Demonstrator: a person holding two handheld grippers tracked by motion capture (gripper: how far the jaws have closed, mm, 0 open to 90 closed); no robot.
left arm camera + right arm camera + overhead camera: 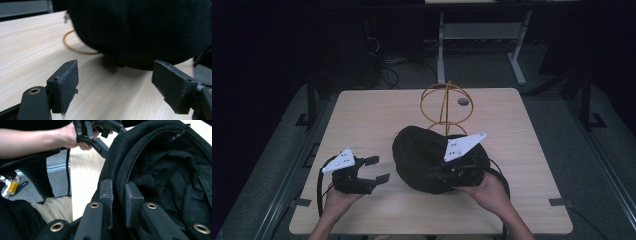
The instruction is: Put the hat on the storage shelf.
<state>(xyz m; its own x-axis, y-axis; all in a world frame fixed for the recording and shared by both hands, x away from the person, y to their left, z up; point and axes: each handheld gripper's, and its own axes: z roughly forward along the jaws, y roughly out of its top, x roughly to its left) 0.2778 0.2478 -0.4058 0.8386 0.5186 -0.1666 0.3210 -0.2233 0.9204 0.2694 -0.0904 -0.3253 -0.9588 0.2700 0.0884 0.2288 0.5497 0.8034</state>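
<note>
The right tongs (117, 202) are pinched nearly together on the rim of a black hat (427, 157), the fabric edge caught between the two pads. In the right gripper view the hat's hollow inside opens beyond and to the right of those tongs, lining and a seam showing. From above, the hat lies as a rounded dome just ahead of the right tongs, raised off the desk (362, 110) on their side; its longer axis runs roughly from the tongs toward the wire stand (446, 105), which rises just beyond the hat's far edge. The left tongs (115, 85) stand wide with nothing between them, just beside the hat, pointing at its crown. The desk's pale wood lies under both.
</note>
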